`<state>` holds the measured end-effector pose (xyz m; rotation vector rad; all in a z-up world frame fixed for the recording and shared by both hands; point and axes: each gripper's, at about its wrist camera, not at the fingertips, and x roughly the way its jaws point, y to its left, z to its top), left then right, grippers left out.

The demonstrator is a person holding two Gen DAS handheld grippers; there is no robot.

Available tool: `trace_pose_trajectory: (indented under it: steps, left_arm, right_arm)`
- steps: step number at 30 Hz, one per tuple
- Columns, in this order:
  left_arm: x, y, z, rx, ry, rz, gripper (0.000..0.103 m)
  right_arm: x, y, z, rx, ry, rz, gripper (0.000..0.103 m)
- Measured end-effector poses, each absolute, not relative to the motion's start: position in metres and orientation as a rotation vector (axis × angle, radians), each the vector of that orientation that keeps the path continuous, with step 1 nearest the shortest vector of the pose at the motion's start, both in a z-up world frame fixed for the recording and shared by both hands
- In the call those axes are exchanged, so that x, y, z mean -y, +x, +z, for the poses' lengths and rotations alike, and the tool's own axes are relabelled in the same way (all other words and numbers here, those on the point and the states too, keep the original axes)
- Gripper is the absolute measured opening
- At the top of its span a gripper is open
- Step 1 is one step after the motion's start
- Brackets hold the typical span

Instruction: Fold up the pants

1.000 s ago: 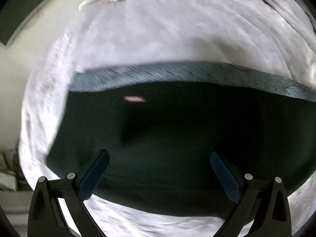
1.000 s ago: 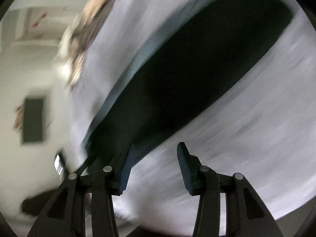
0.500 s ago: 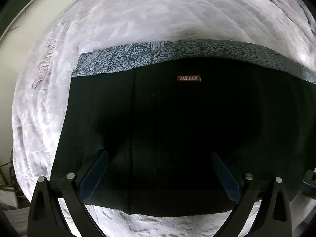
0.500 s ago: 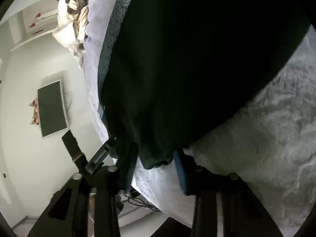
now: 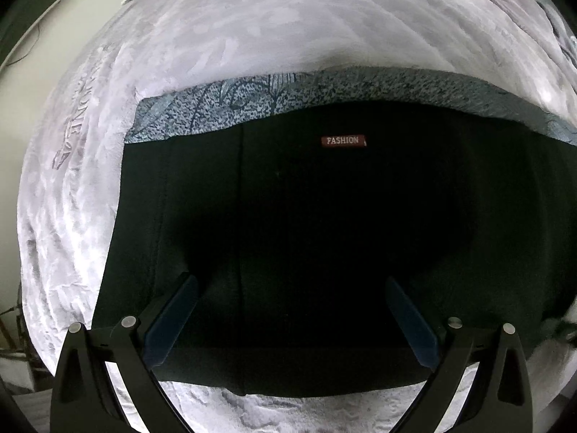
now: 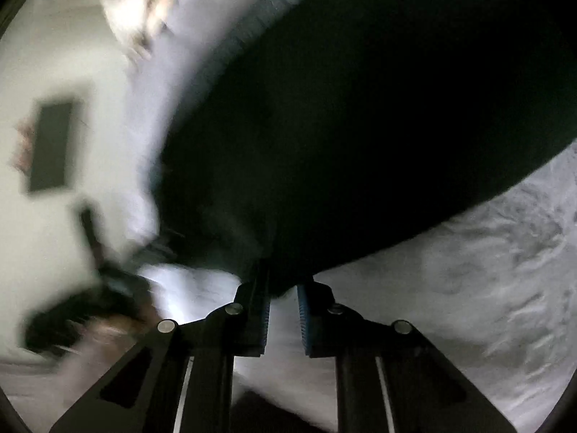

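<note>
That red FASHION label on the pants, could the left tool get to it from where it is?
Probably yes. The left tool hangs open over the pants, and only flat dark cloth lies between it and the label.

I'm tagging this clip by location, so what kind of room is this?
Most likely a bedroom: the black pants lie on a pale plush bedspread, with a dark wall-mounted screen on the wall beyond.

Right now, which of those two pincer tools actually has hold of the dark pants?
The right tool: its fingers pinch the pants' corner. The left tool hovers wide open above them.
</note>
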<state>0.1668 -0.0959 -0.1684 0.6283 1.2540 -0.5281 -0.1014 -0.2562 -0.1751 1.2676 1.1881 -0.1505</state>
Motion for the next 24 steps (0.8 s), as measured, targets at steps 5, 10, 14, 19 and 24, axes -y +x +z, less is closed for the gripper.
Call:
trace_pose_trajectory:
  steps: [5, 10, 14, 19, 24]
  left_arm:
    - [0.099, 0.166, -0.171, -1.245, 0.620, -0.524, 0.103]
    - [0.097, 0.161, -0.171, -1.232, 0.606, -0.520, 0.103]
    - [0.090, 0.161, -0.172, -1.234, 0.599, -0.521, 0.103]
    - [0.076, 0.157, -0.148, -1.217, 0.607, -0.510, 0.103]
    - [0.022, 0.182, -0.121, -1.191, 0.452, -0.442, 0.103]
  right_arm:
    - [0.264, -0.117, -0.179, -1.173, 1.396, -0.146, 0.020]
    - [0.264, -0.105, -0.124, -1.172, 1.108, -0.130, 0.023]
    - [0.254, -0.073, -0.137, -1.246, 1.005, -0.141, 0.024]
    - [0.242, -0.060, -0.138, -1.392, 0.860, -0.096, 0.026]
    - [0.247, -0.011, -0.085, -1.271, 0.764, 0.032, 0.039]
